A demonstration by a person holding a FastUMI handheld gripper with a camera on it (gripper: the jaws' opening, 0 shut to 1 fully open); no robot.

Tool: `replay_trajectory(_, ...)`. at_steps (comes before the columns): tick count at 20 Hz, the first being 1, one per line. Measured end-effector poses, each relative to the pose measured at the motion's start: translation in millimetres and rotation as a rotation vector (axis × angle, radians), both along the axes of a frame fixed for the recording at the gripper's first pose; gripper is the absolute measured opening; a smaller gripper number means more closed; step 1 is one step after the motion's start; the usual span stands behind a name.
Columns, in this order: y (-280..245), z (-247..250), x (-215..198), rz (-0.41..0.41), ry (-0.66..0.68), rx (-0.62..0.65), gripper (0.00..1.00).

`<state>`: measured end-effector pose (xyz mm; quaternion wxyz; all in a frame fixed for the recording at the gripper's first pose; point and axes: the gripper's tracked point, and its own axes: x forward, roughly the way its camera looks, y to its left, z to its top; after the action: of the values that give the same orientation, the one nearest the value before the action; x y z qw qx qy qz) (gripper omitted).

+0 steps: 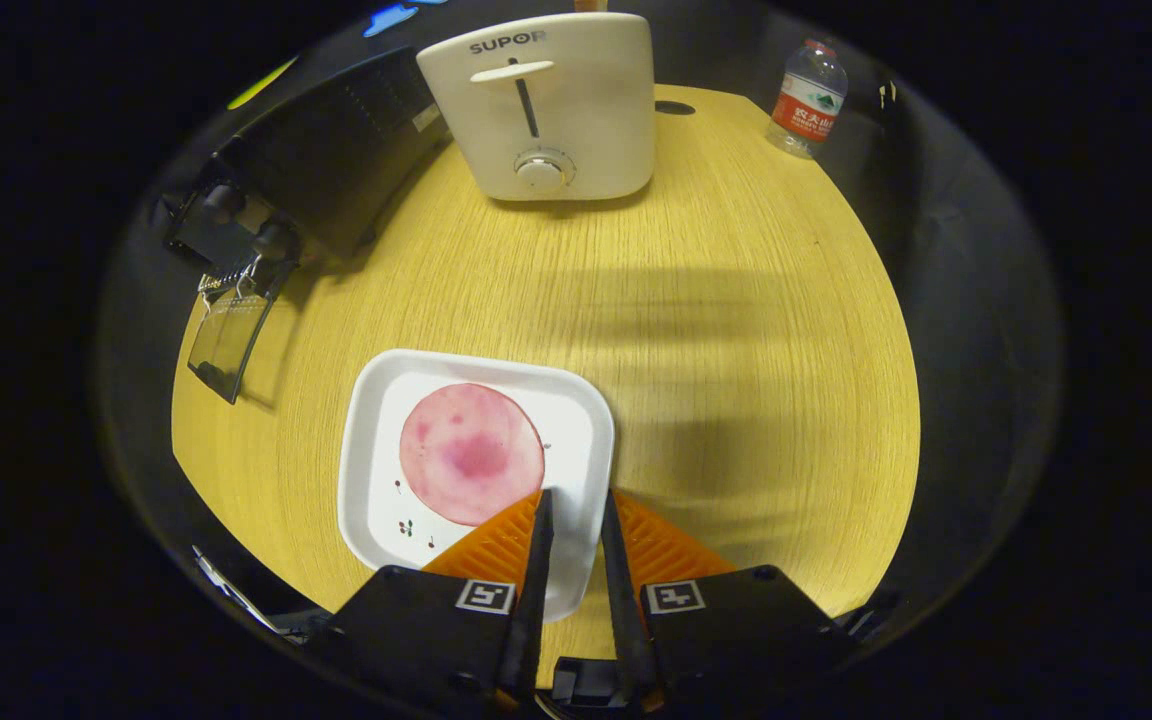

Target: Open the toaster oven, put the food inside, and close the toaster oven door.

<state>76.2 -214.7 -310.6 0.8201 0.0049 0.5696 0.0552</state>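
A round pink slice of food (pixel 471 452) lies on a white square plate (pixel 376 500) on the wooden table (pixel 736 380). My gripper (pixel 576 497) hovers over the plate's near right part. Its fingers stand a narrow gap apart with nothing between them, and the left fingertip (pixel 542 505) is at the slice's near edge. The black toaster oven (pixel 326 150) stands beyond the plate to the left. Its glass door (pixel 226 345) is swung down toward the table, and two knobs (pixel 271 240) show beside it.
A white pop-up toaster (pixel 546 100) stands at the back of the table, straight beyond the plate. A water bottle (pixel 808 98) with a red label stands at the back right corner. Bare tabletop stretches to the right of the plate.
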Motion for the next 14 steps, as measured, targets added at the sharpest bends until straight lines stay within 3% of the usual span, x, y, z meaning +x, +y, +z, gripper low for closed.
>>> replay_trajectory(1, 0, 0, 1, 0.004, -0.001, -0.006, 0.33)
replay_trajectory(3, 0, 6, 0, 0.002, 0.004, -0.026, 0.33)
replay_trajectory(4, 0, 0, 2, 0.002, 0.007, -0.029, 0.19)
replay_trajectory(6, 2, -5, 2, 0.02, 0.006, -0.039, 0.19)
replay_trajectory(8, 6, 0, 0, 0.046, 0.005, -0.007, 0.05)
replay_trajectory(10, 8, -1, -5, 0.041, 0.019, 0.023, 0.02)
replay_trajectory(14, 12, -1, -17, -0.053, 0.036, 0.109, 0.02)
